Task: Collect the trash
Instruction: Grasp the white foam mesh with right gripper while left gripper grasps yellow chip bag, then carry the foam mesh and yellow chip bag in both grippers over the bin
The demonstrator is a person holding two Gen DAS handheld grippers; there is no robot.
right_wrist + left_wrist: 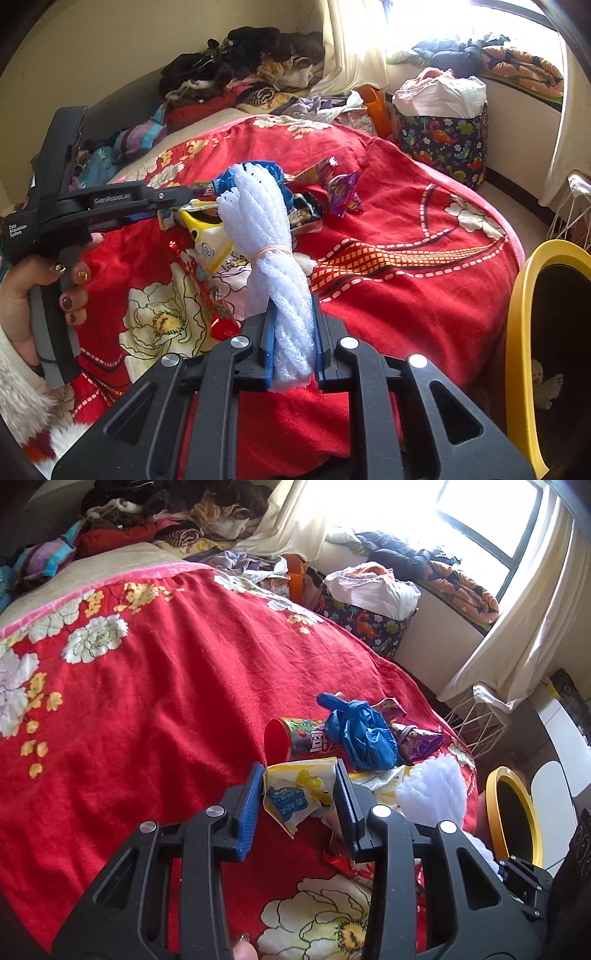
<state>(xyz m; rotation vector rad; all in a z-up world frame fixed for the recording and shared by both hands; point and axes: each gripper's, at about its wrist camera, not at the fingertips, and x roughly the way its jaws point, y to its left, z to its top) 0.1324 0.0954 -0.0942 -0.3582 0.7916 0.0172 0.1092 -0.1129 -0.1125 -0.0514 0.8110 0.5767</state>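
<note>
Trash lies in a heap on the red flowered bedspread (147, 701). My left gripper (299, 775) has its blue pads on either side of a yellow and white wrapper (295, 794) and holds it. Beyond it lie a tipped red paper cup (291, 738), a crumpled blue plastic bag (364, 734) and purple wrappers (417, 742). My right gripper (293, 314) is shut on a bundle of white foam netting (266, 236), held upright above the bed. The netting also shows in the left wrist view (432, 790). The left gripper appears in the right wrist view (173, 212).
A yellow-rimmed bin (524, 332) stands beside the bed at the right, also in the left wrist view (513, 812). A dinosaur-print basket (443, 147) of laundry and a white wire basket (476, 723) stand on the floor. Clothes (251, 70) are piled at the head of the bed.
</note>
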